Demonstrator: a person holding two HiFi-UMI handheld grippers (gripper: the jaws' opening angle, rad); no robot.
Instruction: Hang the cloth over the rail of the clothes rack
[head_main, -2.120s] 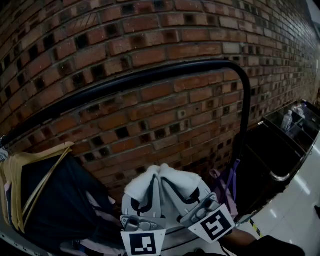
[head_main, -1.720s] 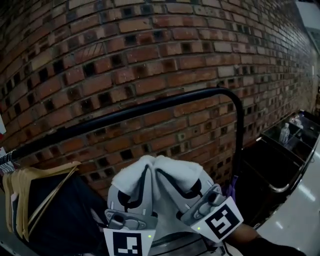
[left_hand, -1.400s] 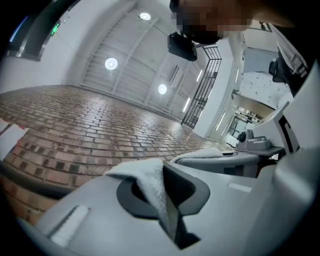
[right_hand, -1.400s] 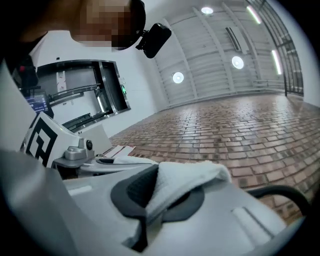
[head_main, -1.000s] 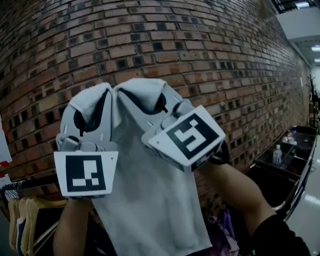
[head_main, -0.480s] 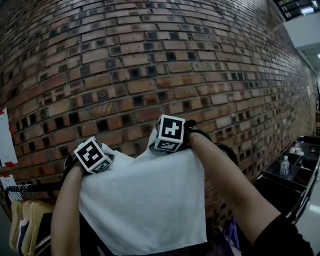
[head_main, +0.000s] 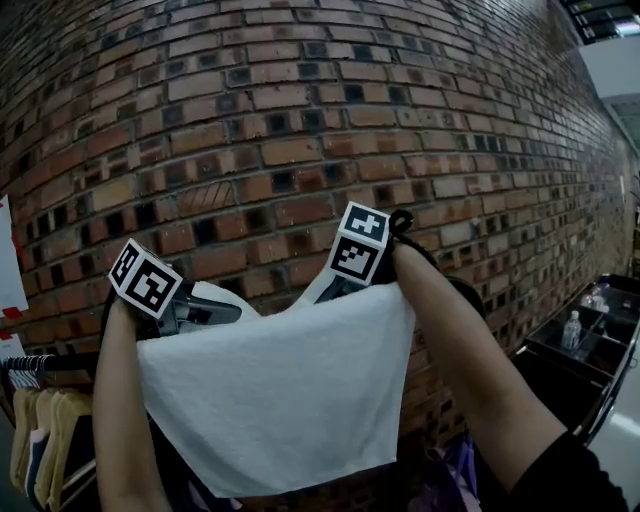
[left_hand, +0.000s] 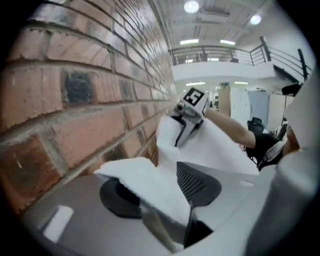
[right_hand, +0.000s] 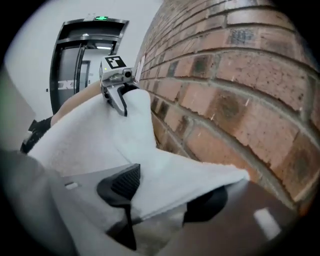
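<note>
Just let go at both ends: on the left hand-held gripper (head_main: 222, 308) and the right hand-held gripper (head_main: 325, 290) alike, jaws freshly swung wide apart after pinching the cloth (head_main: 280, 400) a second ago. Still with a corner of cloth lying slack between each pair of pads, but pressed on by neither. Carried up from low in front of the person, lifted high against the wall (head_main: 300, 120), then brought down and forward to here. Now spread in a wide sheet hanging between the two grippers, top edge level with them, close to the wall. Probably the drape done, with only the withdrawal left: backing both grippers out without dragging the corners along. Cannot confirm that the cloth truly sits on the rail (head_main: 45, 362): seen only as a dark bar at the left edge above the hangers (head_main: 40, 440), hidden anywhere behind the cloth. From the head view: the whole sheet, its lower hem and both arms, but nothing of the pads. From the left gripper view: open pads, the corner resting across them, the wall just beside, the other gripper further along the top edge. Much the same from the right gripper view, mirrored, plus a doorway (right_hand: 85, 55) beyond. No rail in either gripper view.
</note>
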